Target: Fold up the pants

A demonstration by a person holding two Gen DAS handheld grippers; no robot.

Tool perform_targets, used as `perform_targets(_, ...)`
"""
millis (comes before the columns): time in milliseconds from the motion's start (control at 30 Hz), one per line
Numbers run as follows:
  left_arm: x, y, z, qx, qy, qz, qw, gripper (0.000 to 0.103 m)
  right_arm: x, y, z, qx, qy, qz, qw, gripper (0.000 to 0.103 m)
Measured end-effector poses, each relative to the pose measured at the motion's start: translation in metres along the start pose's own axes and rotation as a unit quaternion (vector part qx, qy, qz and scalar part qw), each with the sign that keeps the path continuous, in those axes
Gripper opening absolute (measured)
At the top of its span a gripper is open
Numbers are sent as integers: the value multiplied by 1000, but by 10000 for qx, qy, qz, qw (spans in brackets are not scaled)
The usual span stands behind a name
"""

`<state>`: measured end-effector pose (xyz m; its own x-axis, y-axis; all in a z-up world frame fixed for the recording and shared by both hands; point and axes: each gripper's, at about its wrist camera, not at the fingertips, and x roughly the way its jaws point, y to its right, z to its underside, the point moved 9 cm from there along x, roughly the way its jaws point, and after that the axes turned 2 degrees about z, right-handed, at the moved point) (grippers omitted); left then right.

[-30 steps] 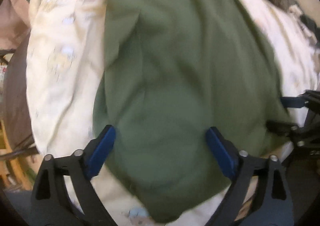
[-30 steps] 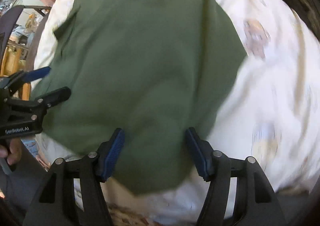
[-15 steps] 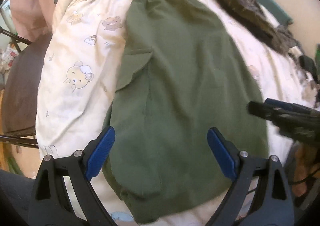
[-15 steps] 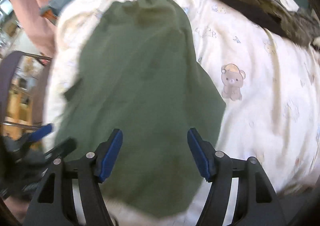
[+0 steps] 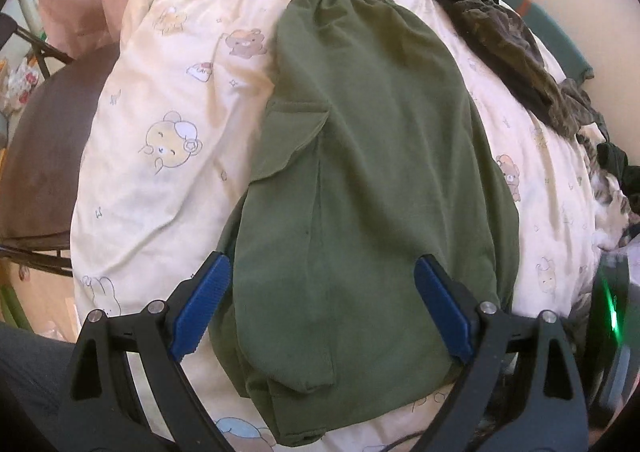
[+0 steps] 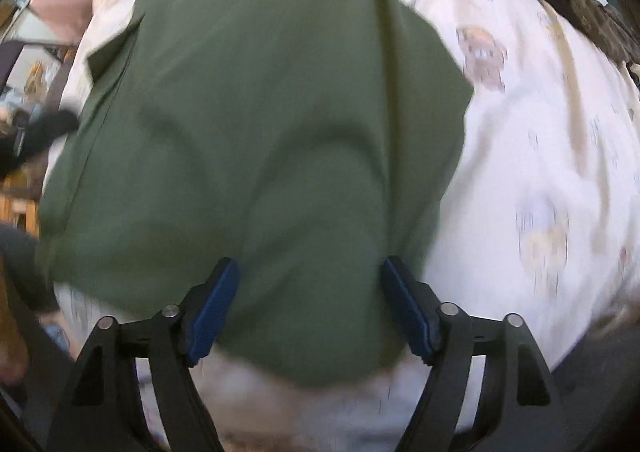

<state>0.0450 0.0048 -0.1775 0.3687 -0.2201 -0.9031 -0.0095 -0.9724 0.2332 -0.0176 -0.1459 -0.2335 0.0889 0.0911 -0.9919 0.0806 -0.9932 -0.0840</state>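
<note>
Green pants (image 5: 368, 188) lie on the bed's bear-print quilt (image 5: 168, 180), already doubled leg over leg, waistband at 12 o'clock. Further folds look undone. Left tool (image 5: 322, 308) wide open, holding nothing; right tool (image 6: 310, 306) opening, pads off cloth.

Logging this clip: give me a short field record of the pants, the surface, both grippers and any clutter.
pants: green pants, folded, flat, waistband at far end
surface: cream bear-print bedding
left gripper: left gripper open, above the near end, nothing held
right gripper: right gripper jaws opening, over the near edge, no grip seen
clutter: dark clothes at the far right
</note>
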Motion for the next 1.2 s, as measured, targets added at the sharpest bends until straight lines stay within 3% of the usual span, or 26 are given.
perform_targets(167, -3, -3, -3, -138, 23, 58, 9999, 91, -22, 0, 14, 120, -157, -301, 9994, 78)
perform_targets(267, -12, -12, -11, -400, 150, 180, 9989, 92, -60, 4, -14, 92, 536, -783, 9954, 78)
perform_targets(367, -19, -28, -17, -601, 216, 180, 9978, 92, -101, 30, -64, 196, 1481, -1013, 9836, 78)
perform_targets(500, -13, -47, -23, -965, 56, 414, 9945, 92, -113, 65, -96, 409, 1900, -1244, 9730, 78)
perform_targets(600, -7, -58, -40, -1171, -23, 563, 9915, 92, -86, 73, -119, 903, 1808, -1331, 9703, 78)
perform_targets(667, -2, -63, -63, -1179, -4, 570, 9914, 94, -76, 82, -113, 1268, 1546, -1490, 9684, 78)
perform_targets(767, 13, -59, -104, -980, 37, 709, 9927, 95, -65, 85, -116, 1506, 1394, -1610, 9654, 78)
perform_targets(867, 49, -47, -141, -716, -270, 1123, 9907, 96, -68, 88, -109, 1532, 1365, -1565, 9661, 78)
perform_targets(967, 84, -46, -149, -597, -779, 1209, 9878, 96, -57, 96, -103, 1591, 1221, -1463, 9687, 78)
perform_targets(1067, 104, -52, -146, -299, -952, 984, 9901, 96, -46, 99, -97, 1655, 1032, -1457, 9699, 78)
perform_targets(1200, 118, -49, -135, -287, -1281, 1442, 9808, 95, -28, 100, -91, 1759, 728, -1434, 9712, 78)
